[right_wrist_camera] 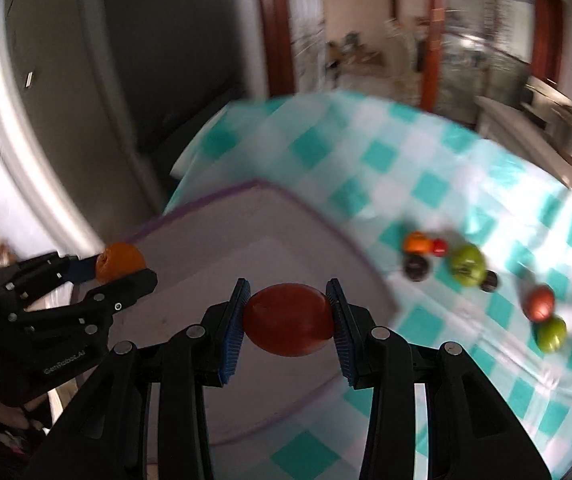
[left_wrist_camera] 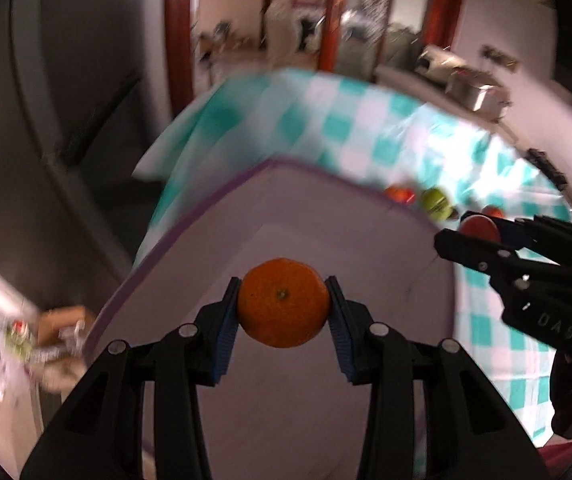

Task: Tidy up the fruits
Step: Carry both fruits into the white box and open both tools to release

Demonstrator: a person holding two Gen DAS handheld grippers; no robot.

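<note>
My left gripper [left_wrist_camera: 283, 304] is shut on an orange mandarin [left_wrist_camera: 283, 303], held above a pale lilac bin [left_wrist_camera: 189, 224] with a purple rim. My right gripper [right_wrist_camera: 288, 314] is shut on a red fruit [right_wrist_camera: 289, 320] over the same bin [right_wrist_camera: 213, 216]. Each gripper shows in the other's view: the right one [left_wrist_camera: 472, 230] with its red fruit [left_wrist_camera: 480, 228] at the right, the left one [right_wrist_camera: 123, 266] with the mandarin [right_wrist_camera: 119, 266] at the left. Several fruits lie loose on the checked cloth, among them a green one [right_wrist_camera: 468, 264], an orange one [right_wrist_camera: 418, 242] and a red one [right_wrist_camera: 540, 302].
The table wears a teal and white checked cloth [right_wrist_camera: 386, 152]. More loose fruit shows past the bin's rim: a red piece [left_wrist_camera: 400, 194] and a green piece [left_wrist_camera: 436, 202]. A dark door [right_wrist_camera: 133, 60] stands to the left, and metal kitchenware [left_wrist_camera: 474, 90] sits at the far right.
</note>
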